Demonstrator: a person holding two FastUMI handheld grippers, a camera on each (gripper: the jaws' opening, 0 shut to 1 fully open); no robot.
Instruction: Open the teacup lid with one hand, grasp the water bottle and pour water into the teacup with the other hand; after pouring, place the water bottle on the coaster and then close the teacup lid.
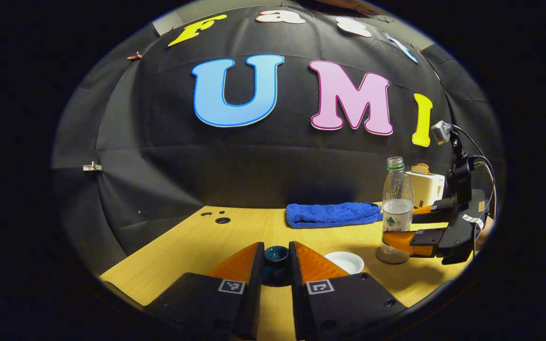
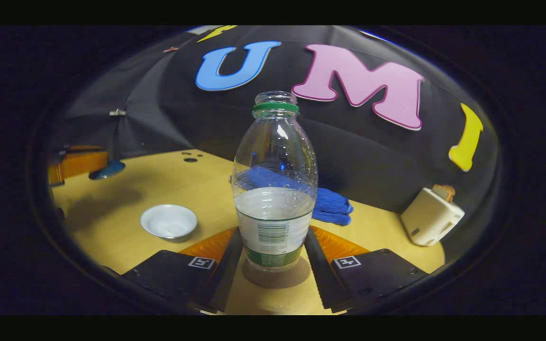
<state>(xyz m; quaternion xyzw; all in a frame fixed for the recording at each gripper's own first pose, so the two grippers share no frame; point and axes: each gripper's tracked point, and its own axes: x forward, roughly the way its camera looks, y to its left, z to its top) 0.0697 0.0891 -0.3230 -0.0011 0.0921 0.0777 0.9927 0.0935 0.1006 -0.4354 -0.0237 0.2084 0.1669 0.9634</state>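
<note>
Clear plastic water bottle [image 2: 274,189] upright on round coaster [image 2: 277,278].

One clear plastic water bottle [image 2: 274,189] with a green neck ring at 12 o'clock, one small white round dish [image 2: 168,221] at 9 o'clock, one blue folded towel [image 2: 332,204], one cream toaster [image 2: 431,216] at 3 o'clock, one dark teal teacup lid [image 1: 276,254].

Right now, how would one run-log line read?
left tool: holding lid; right tool: around bottle; bottle: upright on coaster; teacup: open

clear plastic bottle [image 2: 274,189], wood-grain table [image 1: 235,232]
</note>
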